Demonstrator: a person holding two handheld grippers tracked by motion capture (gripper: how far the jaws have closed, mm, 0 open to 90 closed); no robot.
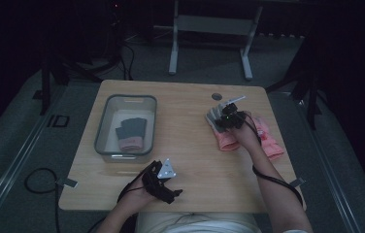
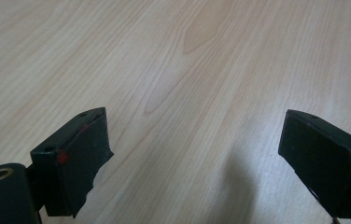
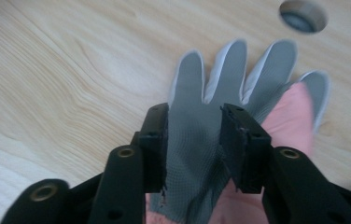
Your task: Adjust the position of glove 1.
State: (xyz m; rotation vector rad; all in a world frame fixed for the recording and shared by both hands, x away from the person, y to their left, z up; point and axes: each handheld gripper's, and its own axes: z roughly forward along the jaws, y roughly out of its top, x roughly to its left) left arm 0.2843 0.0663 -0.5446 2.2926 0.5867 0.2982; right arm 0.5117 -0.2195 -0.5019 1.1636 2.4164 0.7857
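A: Start at your right fingers (image 3: 164, 144). What do they have?

B: They sit either side of the grey glove (image 3: 197, 140), narrowed around its palm; the cloth bunches between them, so you look to be pinching it. I judge this the pick-up step.

A: And the left?

B: Your left gripper (image 2: 192, 158) has its fingers wide with nothing between them, hovering over bare tabletop (image 2: 173, 70) at the near edge, well apart from the work.

A: Where does the glove lie?

B: On the right half of the tabletop, partly on top of a pink glove (image 1: 270, 141), near the round hole (image 3: 303, 15). Its long axis runs from the cuff under your gripper out to the fingertips, which point away from you, towards the far edge and the hole.

A: So what does the next move call for?

B: Probably a firm close and a straight lift, so the grey glove peels off the pink one without dragging it. Then carry it left to the bin (image 1: 104, 127), where a dark glove with a pink cuff (image 1: 131, 133) already lies, and come in above its rim.
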